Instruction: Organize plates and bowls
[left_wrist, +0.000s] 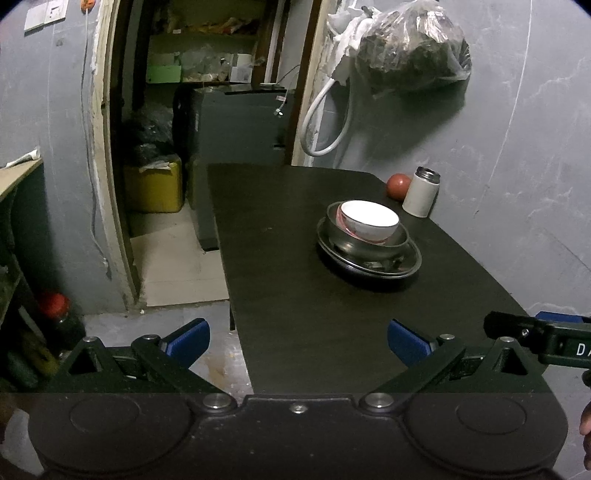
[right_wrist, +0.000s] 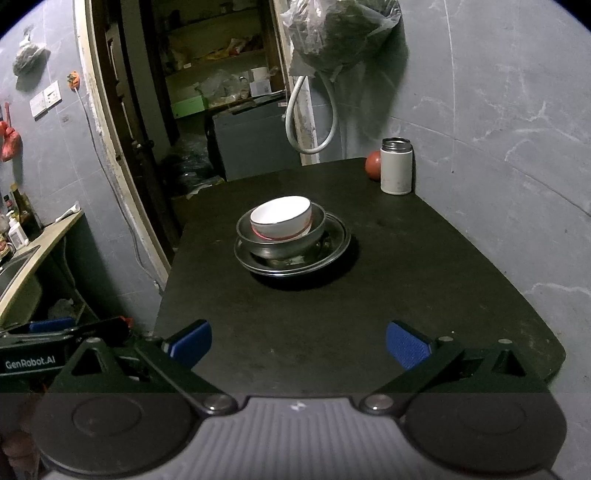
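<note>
Right wrist view: I count one white bowl (right_wrist: 281, 216), one steel bowl (right_wrist: 282, 242) and, I think, two steel plates (right_wrist: 295, 264) under them, though the rims blur together. All sit in a single stack near the middle of the black bench (right_wrist: 424, 288). White bowl nests tilted inside the steel bowl; steel bowl rests on the plates. One white flask (right_wrist: 396, 166) and one red ball (right_wrist: 373, 165) stand just beside each other at the far right corner by the wall, well apart from the stack. Bare bench surrounds the stack on every side; the left edge drops to the floor by the doorway. My right tongs (right_wrist: 298, 345) are spread wide, holding nothing, over the near edge. Left tongs (left_wrist: 298, 342) likewise spread, empty, straddling the bench's near left edge.
</note>
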